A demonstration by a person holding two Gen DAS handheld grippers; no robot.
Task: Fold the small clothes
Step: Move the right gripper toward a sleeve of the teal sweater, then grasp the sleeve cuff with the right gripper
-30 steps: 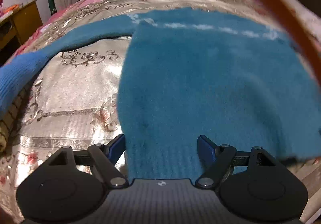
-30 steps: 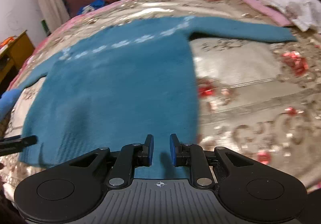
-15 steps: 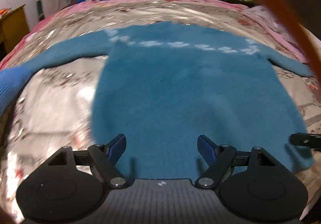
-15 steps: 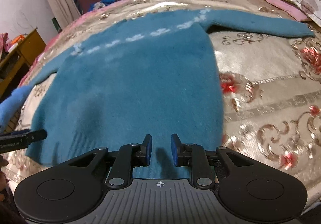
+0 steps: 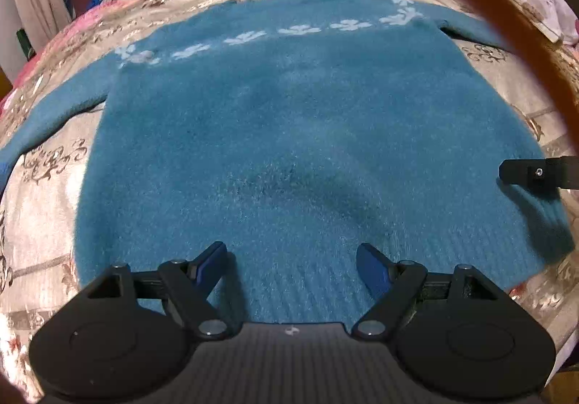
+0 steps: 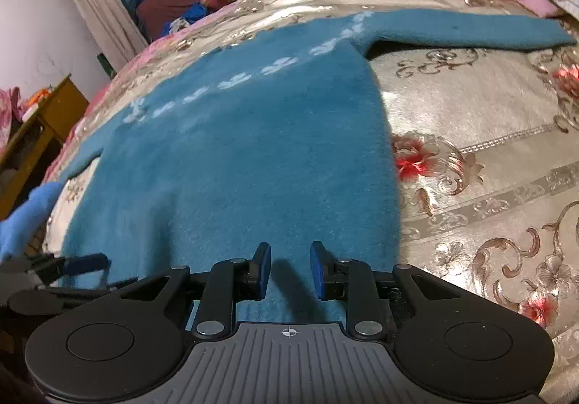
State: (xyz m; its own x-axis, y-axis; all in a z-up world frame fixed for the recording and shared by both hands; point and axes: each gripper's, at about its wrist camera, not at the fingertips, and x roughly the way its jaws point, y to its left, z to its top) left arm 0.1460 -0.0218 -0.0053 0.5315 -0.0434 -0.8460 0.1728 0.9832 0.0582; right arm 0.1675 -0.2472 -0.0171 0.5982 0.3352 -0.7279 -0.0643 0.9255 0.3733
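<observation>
Left gripper (image 5: 291, 255): I have it tilted down over the sweater's near hem, jaws wide apart with nothing in them; only fabric shows below the gap.
Right gripper (image 6: 287, 268): I hold it angled down at the hem nearer the sweater's right side; its jaws have just been opening, a narrow gap now, nothing gripped between the blue pads (image 6: 263, 268).
Sweater (image 5: 289, 136): lies flat on the bed, hem at the near edge, both sleeves spread out to the sides; one cuff reaches toward the bed's right edge, the other hangs off the left edge.
Sweater fabric: fuzzy teal knit, ribbed at the hem, with a row of pale flower shapes across the chest.
Bed (image 6: 488, 158): shiny cream cover with scrolls and red flowers, pink along the far edge.
Strap (image 5: 506, 34): orange, blurred, crossing my left view's upper right.
</observation>
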